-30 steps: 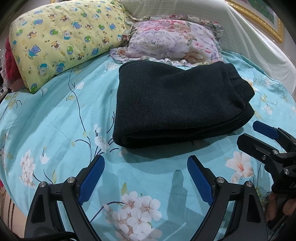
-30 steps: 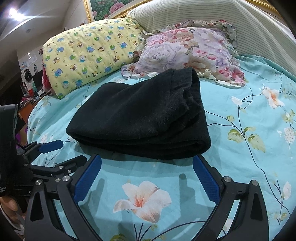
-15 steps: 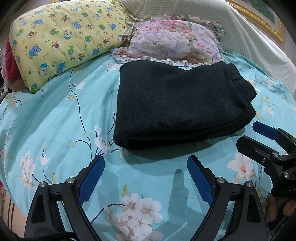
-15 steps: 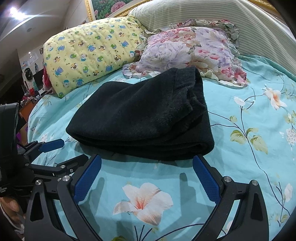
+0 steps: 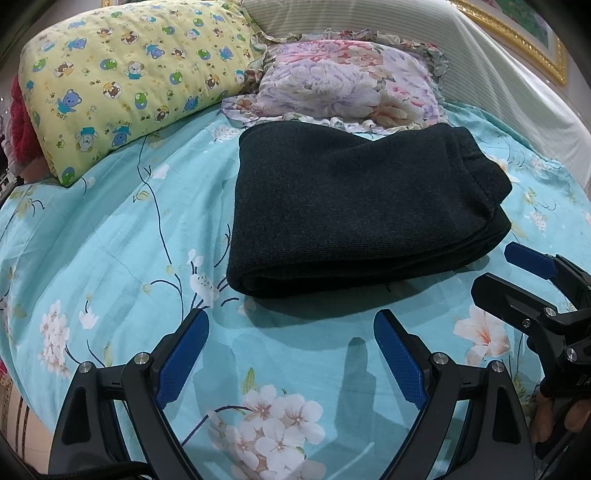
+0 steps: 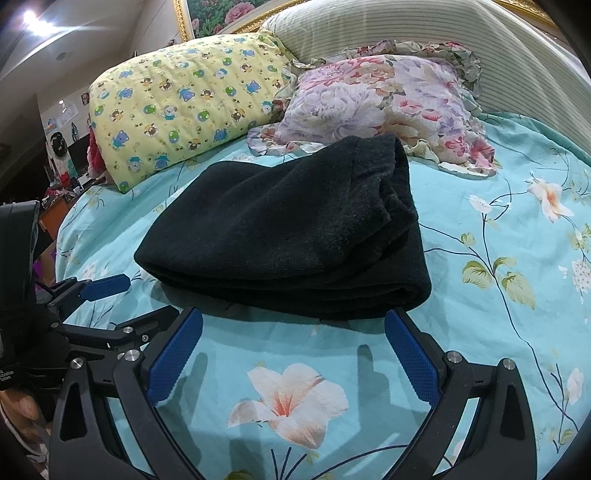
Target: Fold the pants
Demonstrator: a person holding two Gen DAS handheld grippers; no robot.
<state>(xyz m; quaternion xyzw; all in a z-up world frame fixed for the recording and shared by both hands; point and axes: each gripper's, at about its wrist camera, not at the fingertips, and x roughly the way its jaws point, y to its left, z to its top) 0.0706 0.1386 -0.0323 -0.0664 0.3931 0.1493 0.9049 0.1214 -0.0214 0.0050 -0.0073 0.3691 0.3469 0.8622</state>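
The black pants (image 5: 354, 206) lie folded into a thick rectangle on the turquoise flowered bedsheet (image 5: 110, 236). They also show in the right wrist view (image 6: 295, 236). My left gripper (image 5: 291, 354) is open and empty, just short of the near fold. My right gripper (image 6: 293, 350) is open and empty, close to the pants' near edge. The right gripper also shows at the right edge of the left wrist view (image 5: 517, 273). The left gripper shows at the left of the right wrist view (image 6: 122, 299).
A yellow cartoon-print pillow (image 5: 125, 77) and a floral ruffled pillow (image 5: 347, 85) lie behind the pants. A striped headboard cushion (image 6: 406, 29) stands at the back. The bed edge drops off at the lower left (image 5: 14, 406).
Both grippers have crept slightly closer to the pants. The pants have not moved, and both grippers stay open.
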